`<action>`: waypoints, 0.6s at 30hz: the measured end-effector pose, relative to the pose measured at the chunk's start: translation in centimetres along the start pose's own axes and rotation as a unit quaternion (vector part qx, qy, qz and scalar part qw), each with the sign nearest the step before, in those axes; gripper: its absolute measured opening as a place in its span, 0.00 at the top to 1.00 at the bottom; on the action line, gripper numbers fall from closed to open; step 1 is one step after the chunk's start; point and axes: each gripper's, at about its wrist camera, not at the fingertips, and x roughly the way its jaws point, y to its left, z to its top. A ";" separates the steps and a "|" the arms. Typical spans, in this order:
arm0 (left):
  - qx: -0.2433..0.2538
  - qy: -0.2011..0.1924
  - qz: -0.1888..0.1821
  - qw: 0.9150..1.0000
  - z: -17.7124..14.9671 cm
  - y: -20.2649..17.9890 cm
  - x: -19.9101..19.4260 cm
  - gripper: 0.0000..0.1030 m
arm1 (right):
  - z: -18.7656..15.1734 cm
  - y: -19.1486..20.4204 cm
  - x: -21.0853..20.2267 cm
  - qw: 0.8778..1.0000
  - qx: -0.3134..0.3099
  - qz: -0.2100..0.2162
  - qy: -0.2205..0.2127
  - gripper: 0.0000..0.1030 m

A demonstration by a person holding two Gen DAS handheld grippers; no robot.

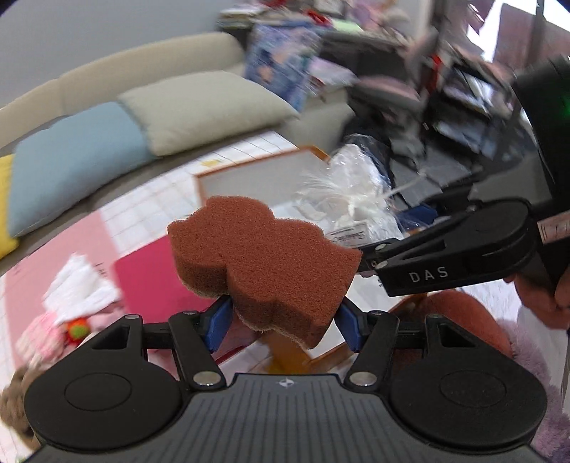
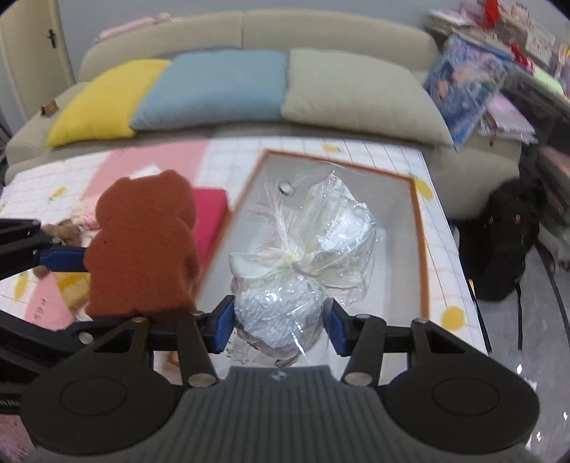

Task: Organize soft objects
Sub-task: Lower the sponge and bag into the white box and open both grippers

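A beige sofa (image 2: 249,32) runs across the back of the room. Only the right wrist view shows it whole, with a yellow cushion (image 2: 103,103), a blue cushion (image 2: 213,89) and a beige cushion (image 2: 356,96) leaning side by side along it; the left wrist view cuts the yellow one to a sliver at its left edge. In front of the sofa stands the bench (image 2: 441,228), covered by a white grid-patterned cloth with yellow and pink patches. On it lies a shallow grey tray (image 2: 402,199) with an orange-brown rim, seen whole from the right wrist and only as a corner from the left. A black bag (image 2: 506,242) sits on the floor to the right of the bench, clear in the right view alone. The left view alone shows a blurred white-and-pink soft bundle (image 1: 76,295) at the bench's left part.

The left gripper (image 1: 283,322) pinches a brown, bear-shaped sponge (image 1: 263,263) between its blue pads, holding it up above the bench; the right view shows the sponge's flat face and outline. The right gripper (image 2: 281,326) is closed on a clear-wrapped white bundle (image 2: 302,263), tied at the middle, held over the tray. In the left view that bundle appears just beyond the sponge, with the right gripper's black finger close beside the sponge's edge; whether they touch cannot be told.
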 end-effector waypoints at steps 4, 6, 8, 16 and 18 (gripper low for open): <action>0.043 0.036 -0.005 0.998 0.8 -1.5 3.0 0.31 | -0.3 -1.3 2.4 0.999 0.005 -0.017 0.044 0.49; 0.056 0.056 -0.006 0.997 0.9 -1.7 4.4 0.31 | -0.5 -1.7 3.4 0.998 0.008 -0.014 0.060 0.49; 0.064 0.079 -0.014 0.995 0.8 -1.7 5.4 0.31 | -0.8 -1.9 4.5 0.997 0.010 -0.012 0.075 0.49; 0.131 0.099 0.012 0.986 0.4 -2.8 7.0 0.30 | -1.7 -2.0 8.2 0.992 0.009 -0.003 0.125 0.48; 0.146 0.097 0.017 0.984 0.5 -3.2 7.2 0.31 | -1.8 -2.0 8.4 0.991 0.006 -0.004 0.132 0.48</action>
